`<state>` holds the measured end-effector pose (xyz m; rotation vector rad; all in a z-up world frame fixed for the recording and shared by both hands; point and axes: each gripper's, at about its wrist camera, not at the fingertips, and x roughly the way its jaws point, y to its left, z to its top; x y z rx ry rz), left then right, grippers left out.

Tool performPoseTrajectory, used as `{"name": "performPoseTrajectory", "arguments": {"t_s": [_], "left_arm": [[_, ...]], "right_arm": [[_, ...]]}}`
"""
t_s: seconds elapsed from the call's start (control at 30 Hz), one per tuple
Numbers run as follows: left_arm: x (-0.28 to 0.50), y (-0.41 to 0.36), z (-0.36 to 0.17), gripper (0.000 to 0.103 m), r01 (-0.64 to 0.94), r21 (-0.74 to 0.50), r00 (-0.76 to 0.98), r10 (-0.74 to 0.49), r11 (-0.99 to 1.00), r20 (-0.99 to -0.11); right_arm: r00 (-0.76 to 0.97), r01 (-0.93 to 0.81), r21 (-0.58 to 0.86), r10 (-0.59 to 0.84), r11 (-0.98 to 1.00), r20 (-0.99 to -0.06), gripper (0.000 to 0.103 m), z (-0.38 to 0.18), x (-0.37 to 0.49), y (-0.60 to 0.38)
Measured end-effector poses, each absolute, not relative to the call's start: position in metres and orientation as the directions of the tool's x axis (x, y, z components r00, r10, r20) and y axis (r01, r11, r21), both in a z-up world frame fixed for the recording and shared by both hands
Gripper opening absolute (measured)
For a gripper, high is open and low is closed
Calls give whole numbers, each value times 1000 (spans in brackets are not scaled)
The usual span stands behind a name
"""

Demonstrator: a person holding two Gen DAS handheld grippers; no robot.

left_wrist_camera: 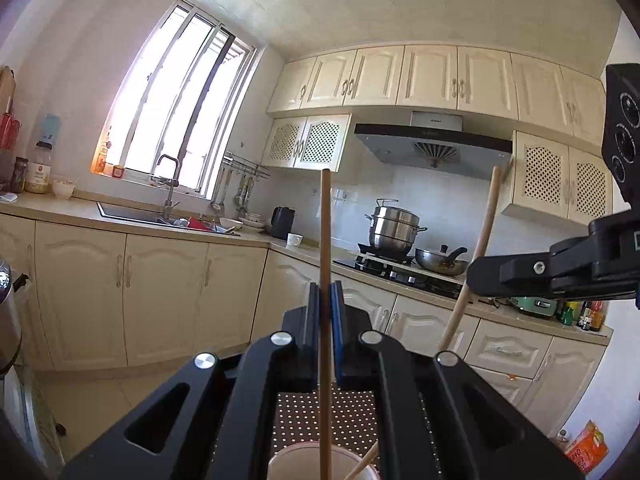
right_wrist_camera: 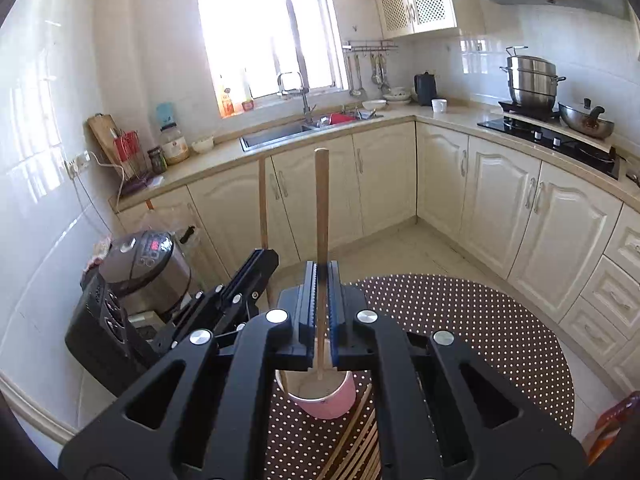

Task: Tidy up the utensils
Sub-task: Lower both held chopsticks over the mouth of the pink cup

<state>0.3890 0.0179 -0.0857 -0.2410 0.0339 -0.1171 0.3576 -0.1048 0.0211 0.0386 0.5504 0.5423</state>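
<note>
My left gripper [left_wrist_camera: 325, 294] is shut on a wooden chopstick [left_wrist_camera: 325, 240] held upright, its lower end inside the pink cup [left_wrist_camera: 298, 462]. My right gripper [right_wrist_camera: 322, 270] is shut on a second wooden chopstick [right_wrist_camera: 321, 200], also upright, with its tip inside the pink cup [right_wrist_camera: 332, 400]. That second chopstick [left_wrist_camera: 480, 248] shows in the left wrist view, slanted, held by the right gripper [left_wrist_camera: 474, 278]. The left gripper [right_wrist_camera: 262, 264] and its chopstick [right_wrist_camera: 262, 204] show in the right wrist view. Several more chopsticks [right_wrist_camera: 356, 440] lie on the table beside the cup.
The cup stands on a round table with a brown polka-dot cloth [right_wrist_camera: 480, 332]. A rice cooker [right_wrist_camera: 144, 268] is at the left. Kitchen cabinets, a sink [right_wrist_camera: 276, 132] and a stove with pots [right_wrist_camera: 532, 84] line the walls. An orange packet [left_wrist_camera: 588, 446] lies at the right.
</note>
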Motion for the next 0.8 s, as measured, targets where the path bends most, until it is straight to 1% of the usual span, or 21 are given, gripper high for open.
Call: {"name": "performPoseTrajectory", "arguments": {"t_s": [0.17, 0.23, 0.3, 0.43, 0.53, 0.57, 0.8], "left_arm": [[391, 16, -101, 6, 110, -214, 991, -124, 971, -55], [388, 16, -103, 6, 103, -217, 992, -116, 971, -48], [384, 22, -97, 6, 111, -246, 993, -118, 963, -13], [376, 27, -80, 6, 119, -274, 991, -97, 954, 93], [377, 26, -75, 6, 110, -286, 989, -75, 952, 130], [379, 26, -76, 6, 107, -287, 989, -71, 952, 133], [388, 18, -96, 6, 99, -258, 995, -87, 961, 56]], "right_arm": [[684, -470, 197, 496, 861, -536, 6, -5, 366, -102], [678, -462, 202, 491, 863, -547, 6, -12, 368, -103], [673, -458, 208, 490, 864, -554, 6, -16, 368, -105], [665, -461, 216, 497, 861, -557, 6, -18, 366, -105], [663, -464, 214, 498, 859, -559, 6, -20, 364, -105], [662, -465, 214, 498, 859, -560, 6, -21, 364, -104], [649, -467, 223, 502, 856, -572, 6, -30, 367, -102]]}}
